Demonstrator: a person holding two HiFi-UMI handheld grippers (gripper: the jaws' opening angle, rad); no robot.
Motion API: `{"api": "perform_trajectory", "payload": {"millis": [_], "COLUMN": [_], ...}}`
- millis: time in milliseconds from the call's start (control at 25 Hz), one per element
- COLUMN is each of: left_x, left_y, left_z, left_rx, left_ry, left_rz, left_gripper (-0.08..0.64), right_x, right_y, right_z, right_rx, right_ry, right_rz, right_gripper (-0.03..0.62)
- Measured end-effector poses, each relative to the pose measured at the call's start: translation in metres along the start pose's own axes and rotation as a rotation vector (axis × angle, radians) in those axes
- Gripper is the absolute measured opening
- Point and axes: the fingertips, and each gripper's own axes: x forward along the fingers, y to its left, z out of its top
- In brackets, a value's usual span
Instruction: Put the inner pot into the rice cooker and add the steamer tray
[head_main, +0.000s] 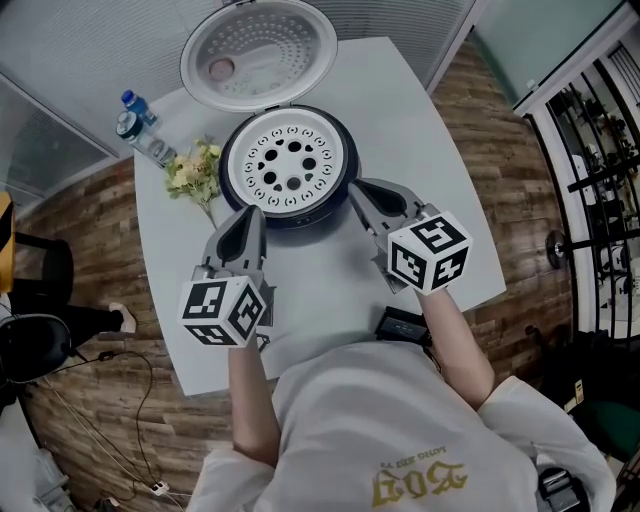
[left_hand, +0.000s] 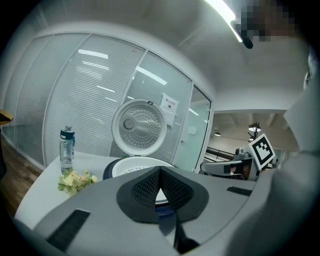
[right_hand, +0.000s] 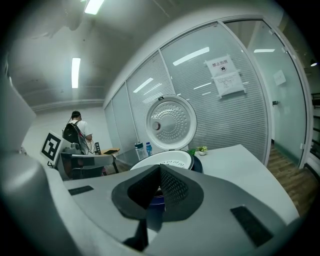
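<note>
The white perforated steamer tray, seated in the open rice cooker on the table, looks light, stiff and smooth, best pinched at its rim, while the left hand-held gripper and right hand-held gripper sit clenched on nothing just before it.

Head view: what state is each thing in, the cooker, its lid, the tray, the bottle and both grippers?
Rice cooker: open.
Lid: swung up and back.
Steamer tray: seated in the cooker's mouth.
Water bottle: upright, capped.
Left gripper: shut, empty.
Right gripper: shut, empty.
</note>
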Motion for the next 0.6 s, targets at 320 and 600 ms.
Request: {"api": "perform_trajectory", "payload": {"millis": [320,600], "left_x": [-0.0009,-0.0017], "left_y": [0.0055,0.0094], "left_z": [-0.0032,-0.0033], "left_rx": [-0.013,-0.018], "left_ry": [-0.001,-0.001], "left_rz": [0.011,0.014], "left_gripper": [0.009,0.009], "right_x": [0.0042,0.0077], "right_y": [0.0004,0.0017], "right_z": [-0.0010,-0.0004], "right_rx": [-0.001,-0.006], "right_ry": [0.005,0.007], "right_rz": [0.010,0.014], "right_gripper": [0.015,0.015]}}
